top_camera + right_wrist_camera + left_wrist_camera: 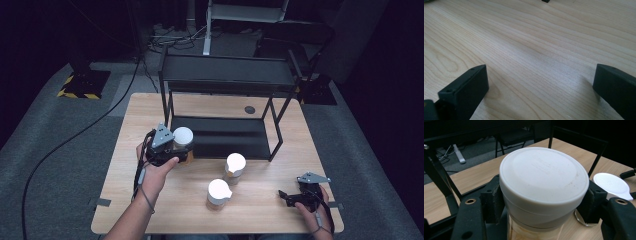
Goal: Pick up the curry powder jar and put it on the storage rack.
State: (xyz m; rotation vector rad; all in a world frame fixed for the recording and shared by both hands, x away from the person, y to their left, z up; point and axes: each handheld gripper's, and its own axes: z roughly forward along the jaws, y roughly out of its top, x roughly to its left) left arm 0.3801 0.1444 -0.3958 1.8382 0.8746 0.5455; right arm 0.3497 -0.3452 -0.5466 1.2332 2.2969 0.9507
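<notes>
My left gripper is shut on a clear jar with a wide white lid, at the front left corner of the black two-tier shelf. In the left gripper view the jar sits between both black pads, which press on it just under the lid. Two more white-lidded jars stand on the wooden table: one in front of the shelf and one nearer the front edge. My right gripper rests low at the table's front right, jaws wide apart over bare wood.
The shelf's lower tier lies just right of the held jar, its thin black legs standing on the table. A small dark round mark sits at the table's back. Cables trail across the grey floor on the left.
</notes>
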